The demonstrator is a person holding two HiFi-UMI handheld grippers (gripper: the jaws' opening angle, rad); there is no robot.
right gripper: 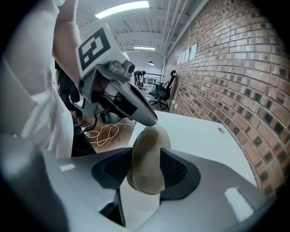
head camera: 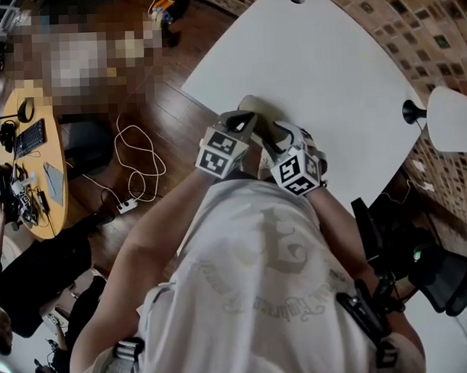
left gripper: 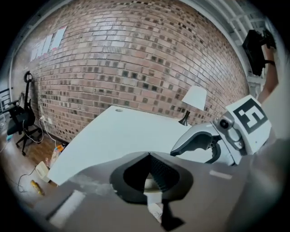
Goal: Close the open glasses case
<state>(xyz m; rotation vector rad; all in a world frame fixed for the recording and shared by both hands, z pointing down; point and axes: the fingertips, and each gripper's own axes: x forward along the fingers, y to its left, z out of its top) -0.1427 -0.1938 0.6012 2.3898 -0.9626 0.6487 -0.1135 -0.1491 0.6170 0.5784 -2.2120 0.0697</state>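
Note:
A tan glasses case (head camera: 253, 108) lies closed on the white table (head camera: 321, 72) near its front edge. In the right gripper view the case (right gripper: 147, 158) sits between the jaws of my right gripper (right gripper: 145, 170), with both black pads against its sides. My left gripper (head camera: 245, 122) is shut with nothing in it. Its dark tip (right gripper: 152, 118) rests at the top of the case's far end. The left gripper view shows its pads (left gripper: 156, 170) meeting in a point, with the right gripper (left gripper: 199, 140) at the right. The case itself is hidden there.
A white lamp (head camera: 453, 117) with a black base stands at the table's right edge, by the brick wall (left gripper: 136, 59). A white cable (head camera: 137, 162) and a round wooden table (head camera: 38, 166) are on the floor side at left. A black chair (head camera: 443, 278) is at lower right.

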